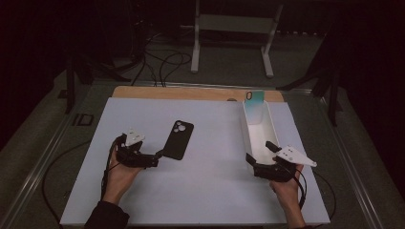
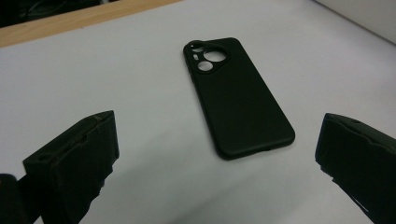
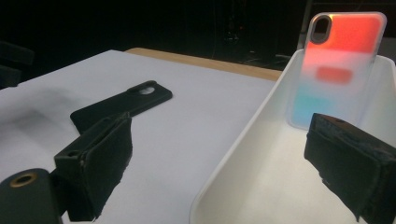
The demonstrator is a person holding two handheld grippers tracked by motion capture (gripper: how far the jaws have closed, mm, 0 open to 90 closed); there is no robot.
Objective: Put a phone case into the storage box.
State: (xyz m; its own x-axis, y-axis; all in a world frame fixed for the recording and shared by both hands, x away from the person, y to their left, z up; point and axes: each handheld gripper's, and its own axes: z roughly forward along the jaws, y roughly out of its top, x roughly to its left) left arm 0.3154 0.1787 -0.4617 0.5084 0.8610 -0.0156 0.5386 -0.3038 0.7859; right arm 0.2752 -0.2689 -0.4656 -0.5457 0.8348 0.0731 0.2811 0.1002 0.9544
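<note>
Both forearms came in from the near edge of the table (image 1: 95, 191), each hand carrying a gripper low over the white surface. On the left, the left gripper (image 1: 154, 160) pointed rightward at a black phone case (image 1: 179, 139) that lay flat, back up, camera cutouts at its far end. In the left gripper view the case (image 2: 240, 100) sat just ahead of and between the jaws, which stood spread wide and held nothing; none of it was touched yet. That line-up suggested the case's near end was the intended grip point, since its thin edge was the only part the jaws could close across while it lay flat.

On the right, the right gripper (image 1: 261, 157) hovered at the near end of a long white tray (image 1: 273, 125) running near to far. Its jaws were likewise released and empty, straddling the tray's near left wall in the right gripper view, one jaw outside and one over the inside. A second case, an iridescent case (image 3: 337, 65) glowing orange to teal there, stood upright against the tray's far end wall, seemingly propped so it would take little room and leave the tray's floor free. Whether the right gripper meant to steady the tray or simply waited was hard to judge from this angle.

The black case was well apart from the tray, to its left.
</note>
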